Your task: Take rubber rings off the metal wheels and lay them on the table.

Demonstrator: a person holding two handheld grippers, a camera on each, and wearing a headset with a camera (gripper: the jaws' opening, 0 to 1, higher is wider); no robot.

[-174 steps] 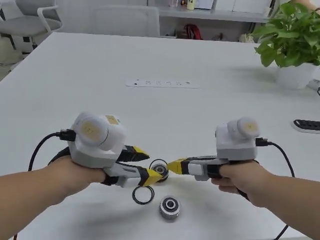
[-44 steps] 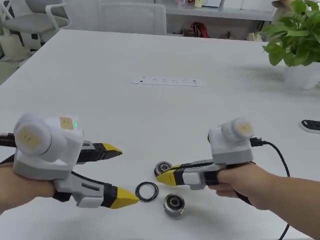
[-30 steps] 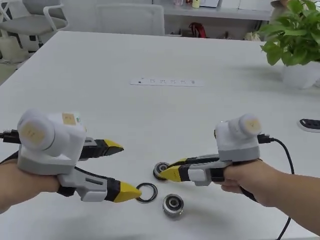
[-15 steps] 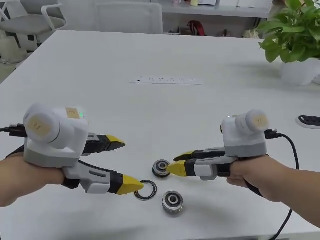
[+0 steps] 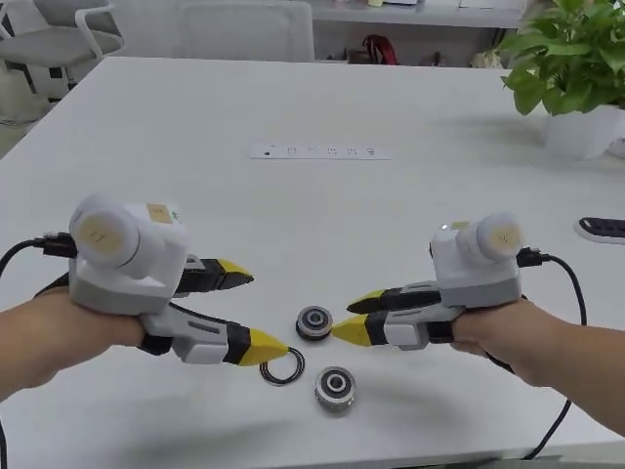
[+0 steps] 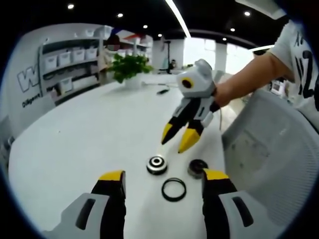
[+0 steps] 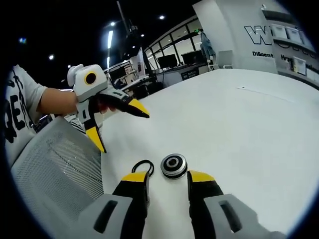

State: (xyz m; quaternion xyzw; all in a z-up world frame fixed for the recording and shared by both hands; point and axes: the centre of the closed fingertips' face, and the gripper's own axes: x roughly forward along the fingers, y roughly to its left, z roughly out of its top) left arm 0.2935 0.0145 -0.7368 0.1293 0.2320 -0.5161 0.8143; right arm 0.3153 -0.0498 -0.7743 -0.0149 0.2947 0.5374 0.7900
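Near the front edge of the counter [image 5: 410, 225] a black rubber ring [image 5: 282, 366] lies flat and loose, just beside the nearer wheel [image 5: 335, 388] and the farther wheel [image 5: 314, 322]. The left gripper [image 5: 256, 311] has its jaws spread wide and empty. The right gripper [image 5: 349, 318], jaws partly open, holds nothing.

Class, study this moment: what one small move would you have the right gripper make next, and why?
Probably ease the right gripper forward and close on the metal wheel. Its jaws stand open with that wheel just ahead of them, dark-rimmed as if a ring is still on it. One rubber ring already lies on the table, and the left gripper is open too.
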